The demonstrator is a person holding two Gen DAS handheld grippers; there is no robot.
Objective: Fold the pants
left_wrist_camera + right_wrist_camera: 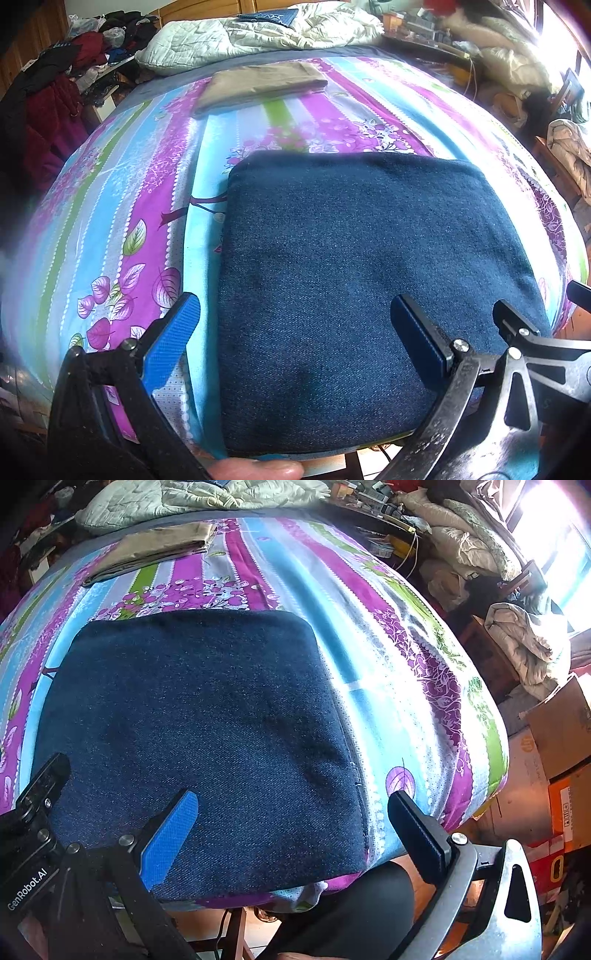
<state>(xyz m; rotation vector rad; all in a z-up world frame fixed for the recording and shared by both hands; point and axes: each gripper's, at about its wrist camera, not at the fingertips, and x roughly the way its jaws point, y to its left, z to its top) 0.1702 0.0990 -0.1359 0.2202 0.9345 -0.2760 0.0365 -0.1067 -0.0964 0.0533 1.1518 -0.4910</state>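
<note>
**Pants folded flat at the bed's near edge, both jaws wide and empty above them**

Pants of dark blue denim, folded into a thick, roughly square pad (354,295), lie flat on the bed with the striped purple, blue and green floral sheet (122,206). The pad sits at the bed's near edge, closer to the near right corner than the left, with its near hem right at the drop-off. Its sides look almost equal, so I cannot name a clear long axis; the far edge is a smooth rounded fold running parallel to the bed's near edge.

The pad lies straight ahead of and below both tools. The left gripper (295,332) straddles the pad's left edge: its blue-padded finger is over bare sheet, its dark finger over denim. The right gripper (291,830) straddles the right edge (354,775) the same way, blue finger over denim, dark finger over the sheet. Both sets of jaws stand wide apart with nothing between them. Neither is clearly nearer; they mirror each other across the pad. Both point forward and down over the near hem. Whether any fingertip touches the cloth I cannot tell.

Judging by the neat shape, folding looks finished or one fold short; any further fold would start from the two near corners.

Farther up the bed, well apart, lies a folded tan garment (258,86), and beyond it a rumpled cream quilt (258,33). Cardboard boxes (561,746) stand past the bed's right side.
</note>
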